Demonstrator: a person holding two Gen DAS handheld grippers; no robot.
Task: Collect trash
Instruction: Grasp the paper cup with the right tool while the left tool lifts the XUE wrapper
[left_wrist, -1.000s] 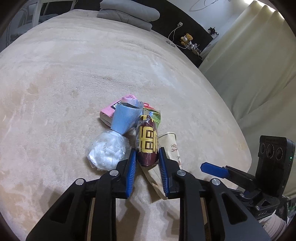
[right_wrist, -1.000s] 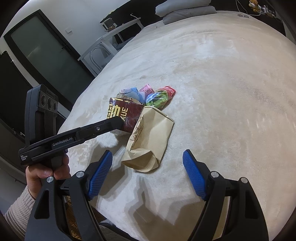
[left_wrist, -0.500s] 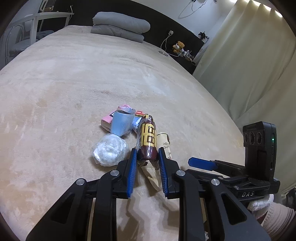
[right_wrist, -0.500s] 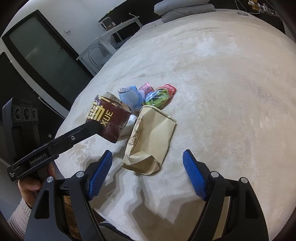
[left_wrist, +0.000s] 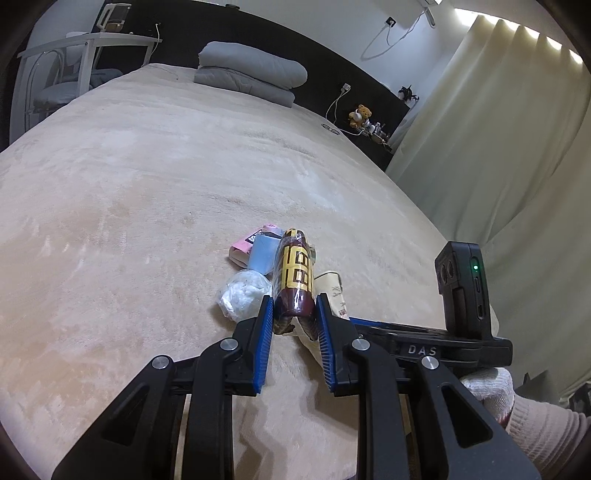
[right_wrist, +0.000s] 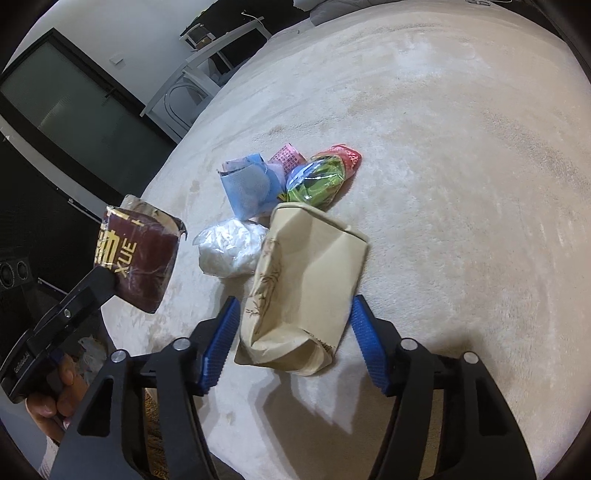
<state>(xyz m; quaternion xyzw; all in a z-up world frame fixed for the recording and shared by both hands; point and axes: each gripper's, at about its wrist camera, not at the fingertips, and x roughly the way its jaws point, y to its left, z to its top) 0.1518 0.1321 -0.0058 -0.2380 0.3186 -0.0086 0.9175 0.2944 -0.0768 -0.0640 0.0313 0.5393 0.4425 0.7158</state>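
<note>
My left gripper (left_wrist: 294, 314) is shut on a maroon snack packet with gold lettering (left_wrist: 295, 277) and holds it lifted off the bed; the packet also shows at the left of the right wrist view (right_wrist: 140, 254). My right gripper (right_wrist: 293, 328) is open, its jaws either side of a beige paper bag (right_wrist: 306, 288) lying on the bed. Beyond it lie a white crumpled plastic wad (right_wrist: 231, 251), a blue paper cup (right_wrist: 247, 188), a pink wrapper (right_wrist: 288, 158), a green wrapper (right_wrist: 317, 181) and a red wrapper (right_wrist: 347, 157).
The trash lies on a beige plush bedspread (left_wrist: 147, 192). Grey folded pillows (left_wrist: 251, 74) sit at the head of the bed. A white chair and desk (left_wrist: 74, 62) stand at left, cream curtains (left_wrist: 498, 129) at right. The bed edge drops off close below both grippers.
My left gripper has lifted the maroon packet up and away to the left. My right gripper has moved forward so its jaws now flank the beige bag, and they have narrowed somewhat.
</note>
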